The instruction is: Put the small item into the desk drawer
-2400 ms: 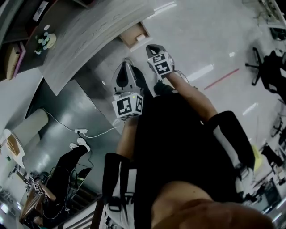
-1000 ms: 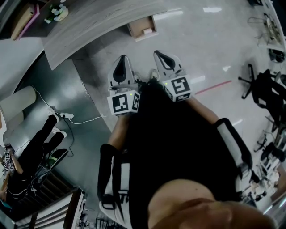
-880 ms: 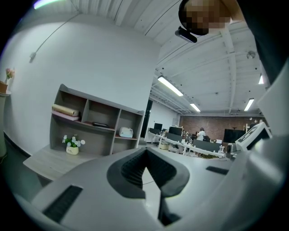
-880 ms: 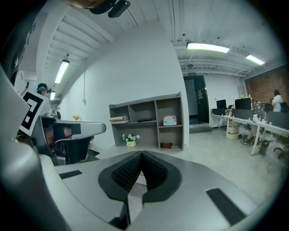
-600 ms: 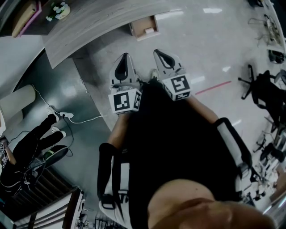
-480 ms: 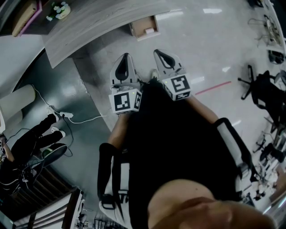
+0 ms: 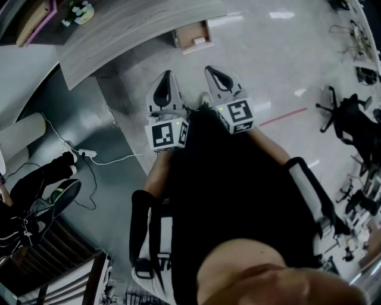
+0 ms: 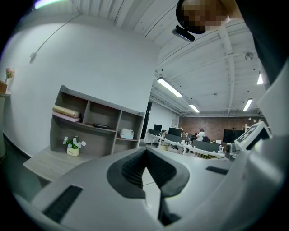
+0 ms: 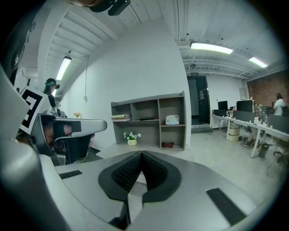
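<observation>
The left gripper (image 7: 166, 77) and the right gripper (image 7: 209, 70) are both fully closed. Their ribbed black pads meet, and each gripper's own view shows nothing between them. They are held side by side, close against the person's dark torso, with tips pointing to 12 o'clock. This looks like a resting hold rather than a reach, since neither is near anything to grasp.

Further out at 12 o'clock, well apart from both tips, the small light-wood desk drawer (image 7: 177, 43) stands pulled open below the edge of the curved grey wood-grain desk (image 7: 119, 36). A small pale item (image 7: 196, 41) lies inside it, too small to identify. If that is the task's item, the placing looks done and the open drawer may be what remains.

On the desk at 10 o'clock sits a pot of white flowers (image 7: 78, 12). The right gripper view shows it in front of a grey open-compartment shelf unit (image 9: 149, 117).

The glossy pale grey floor (image 7: 268, 53) carries a thin red line (image 7: 283, 117) at 3 o'clock, with black office chairs (image 7: 351, 119) beyond. A white power strip with cable (image 7: 88, 153) lies at 9 o'clock. The gripper views show a white-walled open office with ceiling strip lights.
</observation>
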The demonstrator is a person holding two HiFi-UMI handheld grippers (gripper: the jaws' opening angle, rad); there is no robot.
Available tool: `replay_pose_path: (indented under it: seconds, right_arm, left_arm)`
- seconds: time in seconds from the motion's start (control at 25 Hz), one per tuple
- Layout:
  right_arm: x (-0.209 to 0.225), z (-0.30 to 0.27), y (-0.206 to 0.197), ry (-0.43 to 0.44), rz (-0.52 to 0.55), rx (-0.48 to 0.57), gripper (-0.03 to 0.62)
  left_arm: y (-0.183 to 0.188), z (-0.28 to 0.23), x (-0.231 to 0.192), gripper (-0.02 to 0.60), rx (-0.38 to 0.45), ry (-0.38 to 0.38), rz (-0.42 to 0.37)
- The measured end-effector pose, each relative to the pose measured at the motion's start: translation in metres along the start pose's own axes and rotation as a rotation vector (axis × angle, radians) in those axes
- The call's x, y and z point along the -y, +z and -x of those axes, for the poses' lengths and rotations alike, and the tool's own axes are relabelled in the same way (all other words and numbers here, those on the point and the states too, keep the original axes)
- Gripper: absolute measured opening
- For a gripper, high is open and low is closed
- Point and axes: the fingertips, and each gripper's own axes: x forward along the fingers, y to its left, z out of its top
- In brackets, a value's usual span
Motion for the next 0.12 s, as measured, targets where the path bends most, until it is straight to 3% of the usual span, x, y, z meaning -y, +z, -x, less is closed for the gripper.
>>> replay_pose_path:
  seconds: [0.12]
  right_arm:
    - [-0.002, 0.0044, 0.0022, -0.001, 0.014, 0.009, -0.002]
  left_arm:
    - [0.0026, 0.0049, 0.0023, -0.002, 0.005, 0.0, -0.004]
